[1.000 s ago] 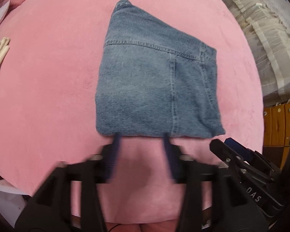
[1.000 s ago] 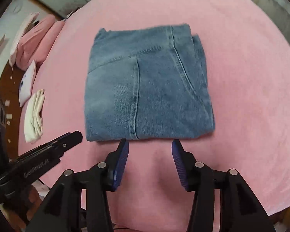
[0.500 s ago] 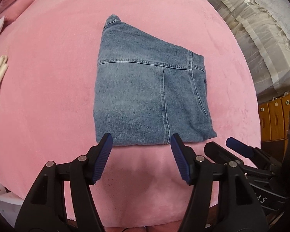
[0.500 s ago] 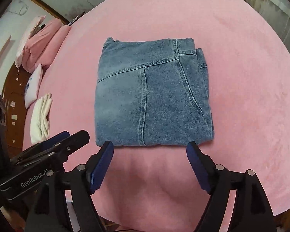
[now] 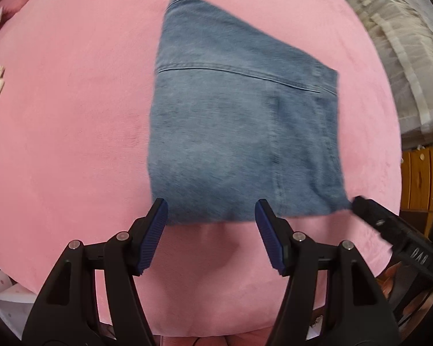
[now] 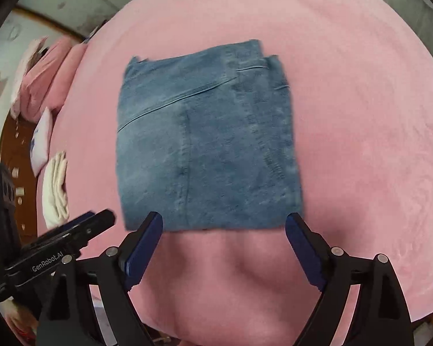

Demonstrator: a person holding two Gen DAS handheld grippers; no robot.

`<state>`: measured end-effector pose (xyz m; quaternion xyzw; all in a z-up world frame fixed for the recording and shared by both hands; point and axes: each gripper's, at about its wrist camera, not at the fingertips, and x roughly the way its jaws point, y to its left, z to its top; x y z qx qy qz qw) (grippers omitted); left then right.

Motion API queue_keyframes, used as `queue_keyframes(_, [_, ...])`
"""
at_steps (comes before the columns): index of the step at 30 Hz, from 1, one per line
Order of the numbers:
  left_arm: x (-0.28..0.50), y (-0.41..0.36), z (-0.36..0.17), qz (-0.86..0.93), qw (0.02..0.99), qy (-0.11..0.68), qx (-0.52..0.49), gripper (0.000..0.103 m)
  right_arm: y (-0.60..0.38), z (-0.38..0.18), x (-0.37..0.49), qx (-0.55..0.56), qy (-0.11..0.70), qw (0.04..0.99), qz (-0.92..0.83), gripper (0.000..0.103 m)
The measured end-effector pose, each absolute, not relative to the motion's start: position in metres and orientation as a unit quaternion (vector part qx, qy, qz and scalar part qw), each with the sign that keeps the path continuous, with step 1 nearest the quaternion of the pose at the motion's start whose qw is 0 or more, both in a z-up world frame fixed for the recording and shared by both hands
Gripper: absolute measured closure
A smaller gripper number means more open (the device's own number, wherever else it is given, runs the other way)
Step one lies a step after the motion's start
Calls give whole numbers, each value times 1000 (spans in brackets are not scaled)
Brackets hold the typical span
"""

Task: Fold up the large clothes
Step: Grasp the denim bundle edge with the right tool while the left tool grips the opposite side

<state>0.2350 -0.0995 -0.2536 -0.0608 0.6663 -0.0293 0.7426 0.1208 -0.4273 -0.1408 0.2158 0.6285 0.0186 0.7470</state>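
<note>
- The folded jeans [image 5: 245, 132] lie flat on the pink bed cover [image 5: 72, 144], filling the centre of the left wrist view; in the right wrist view the jeans [image 6: 205, 144] sit just left of centre.
- The denim forms a compact, roughly square bundle with stitched seams across its top face and stacked layers along its right edge.
- The left claw [image 5: 210, 230] stands at the bottom centre of its view, its blue pads spread apart and holding nothing; the pad tips reach the near edge of the jeans, though contact cannot be judged.
- The right claw [image 6: 225, 239] stands at the bottom centre of its view, spread wider still, its pads flanking the near edge of the jeans with nothing clamped between them.
- Each claw shows in the other's view: the right one at the lower right edge, close to the near right corner of the jeans, and the left one at the lower left.
- A folded cream cloth [image 6: 56, 184] lies on the bed cover at the left edge of the right wrist view, well apart from the jeans.
- Pink pillows [image 6: 40, 77] sit in the upper left of that view.
- A pale curtain [image 5: 404, 43] hangs in the upper right of the left wrist view.
</note>
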Motion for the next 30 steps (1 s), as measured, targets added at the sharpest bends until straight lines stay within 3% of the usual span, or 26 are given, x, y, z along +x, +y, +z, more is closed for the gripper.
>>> queue_keyframes(3, [253,-82,-270,-16,730,679,-76,43,-451,-159,132,243,628,739,10,3])
queue_keyframes(8, [281,-56,-287,-33,731,672,-119,35,-490,-203,160,289,610,737,27,3])
queue_keyframes(14, [313,-46,-319,-103,704,691,-124,35,-522,-255,196,348,603,714,77,2])
queue_keyframes(19, [336,-33,-346,-118,684,698,-177,27,-525,-267,217,357,583,716,142,0])
queue_keyframes(30, [374,-13,-393,-177,654,685,-269,21,-495,-285,258,379,580,688,219,1])
